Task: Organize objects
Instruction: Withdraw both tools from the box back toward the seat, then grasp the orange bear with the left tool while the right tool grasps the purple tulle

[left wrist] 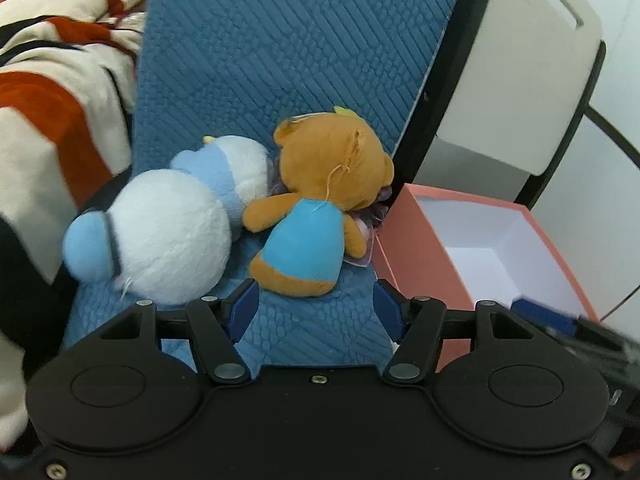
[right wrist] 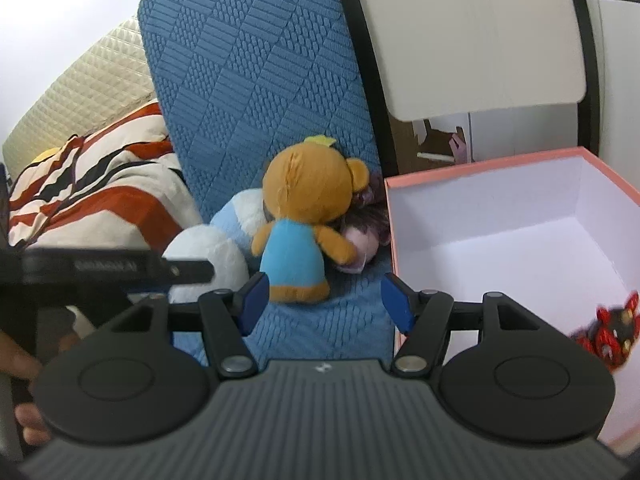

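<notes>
A brown teddy bear in a blue shirt point(left wrist: 316, 196) lies face down on a blue quilted cushion point(left wrist: 280, 60). A white and light-blue plush point(left wrist: 176, 224) lies to its left, touching it. A small purple plush point(left wrist: 374, 208) is half hidden under the bear's right side. A pink box with a white inside point(left wrist: 492, 248) stands open to the right. My left gripper point(left wrist: 316, 304) is open and empty, just short of the bear. In the right wrist view, my right gripper point(right wrist: 324, 300) is open and empty, close behind the bear point(right wrist: 304, 216), with the box point(right wrist: 520, 240) to its right.
A red and black toy point(right wrist: 608, 328) lies in the box's near right corner. A striped orange, white and black blanket point(left wrist: 52, 92) lies left of the cushion. A white panel with a black frame point(left wrist: 516, 80) stands behind the box. The left gripper's body point(right wrist: 100, 272) crosses the right view's left side.
</notes>
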{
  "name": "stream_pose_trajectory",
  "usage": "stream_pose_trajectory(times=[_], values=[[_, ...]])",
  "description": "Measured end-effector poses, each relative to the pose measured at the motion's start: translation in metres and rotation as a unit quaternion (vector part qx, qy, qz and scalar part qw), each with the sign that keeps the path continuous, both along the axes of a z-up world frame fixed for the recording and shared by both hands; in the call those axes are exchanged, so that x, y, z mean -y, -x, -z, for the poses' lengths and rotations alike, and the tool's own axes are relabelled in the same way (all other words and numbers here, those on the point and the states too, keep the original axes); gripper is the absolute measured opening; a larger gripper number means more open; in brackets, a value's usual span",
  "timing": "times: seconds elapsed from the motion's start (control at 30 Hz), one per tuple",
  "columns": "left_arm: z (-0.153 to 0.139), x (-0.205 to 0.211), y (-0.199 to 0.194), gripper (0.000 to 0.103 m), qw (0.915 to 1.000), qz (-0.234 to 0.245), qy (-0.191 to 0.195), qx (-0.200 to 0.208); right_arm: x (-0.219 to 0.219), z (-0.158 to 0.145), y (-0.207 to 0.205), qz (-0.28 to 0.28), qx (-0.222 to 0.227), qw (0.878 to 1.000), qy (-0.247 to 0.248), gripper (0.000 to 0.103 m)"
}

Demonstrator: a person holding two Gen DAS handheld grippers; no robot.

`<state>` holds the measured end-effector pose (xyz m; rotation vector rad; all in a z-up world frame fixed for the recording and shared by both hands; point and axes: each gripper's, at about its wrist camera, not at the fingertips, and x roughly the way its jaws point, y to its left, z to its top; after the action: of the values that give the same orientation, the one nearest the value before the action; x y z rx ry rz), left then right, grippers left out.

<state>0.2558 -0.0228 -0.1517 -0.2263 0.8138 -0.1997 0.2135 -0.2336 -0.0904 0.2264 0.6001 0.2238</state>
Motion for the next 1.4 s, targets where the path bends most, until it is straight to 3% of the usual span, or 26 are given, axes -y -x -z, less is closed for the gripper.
stream_pose_trajectory(times=[0.23,0.47,0.57,0.73,1.0,1.17,1.3,1.4], values=[[0.019,0.016,-0.04,0.062,0.9994,0.022,-0.028,-0.007,-0.005,-0.001,-0.045,0.001,0.004,1.0,0.021,0.061],[0.048,0.017,-0.08,0.062,0.9984,0.028,-0.021,-0.045,-0.013,0.003,-0.097,-0.02,0.009,0.996,0.085,0.043],[0.054,0.018,-0.092,0.062,0.9981,0.029,-0.02,-0.05,-0.02,0.01,-0.123,-0.031,0.005,0.992,0.122,0.041],[0.071,0.021,-0.11,0.063,0.9966,0.036,-0.022,-0.071,-0.029,0.027,-0.159,-0.058,-0.029,0.983,0.17,0.039],[0.082,0.023,-0.126,0.069,0.9955,0.04,-0.028,-0.081,-0.043,0.04,-0.183,-0.09,-0.014,0.968,0.234,0.039],[0.089,0.026,-0.133,0.072,0.9955,0.043,-0.03,-0.08,-0.045,0.052,-0.201,-0.116,-0.034,0.96,0.251,0.039],[0.091,0.031,-0.138,0.074,0.9951,0.048,-0.043,-0.075,-0.053,0.06,-0.206,-0.134,-0.026,0.948,0.288,0.039],[0.095,0.034,-0.142,0.074,0.9951,0.047,-0.045,-0.074,-0.059,0.066,-0.208,-0.142,-0.023,0.94,0.31,0.03]])
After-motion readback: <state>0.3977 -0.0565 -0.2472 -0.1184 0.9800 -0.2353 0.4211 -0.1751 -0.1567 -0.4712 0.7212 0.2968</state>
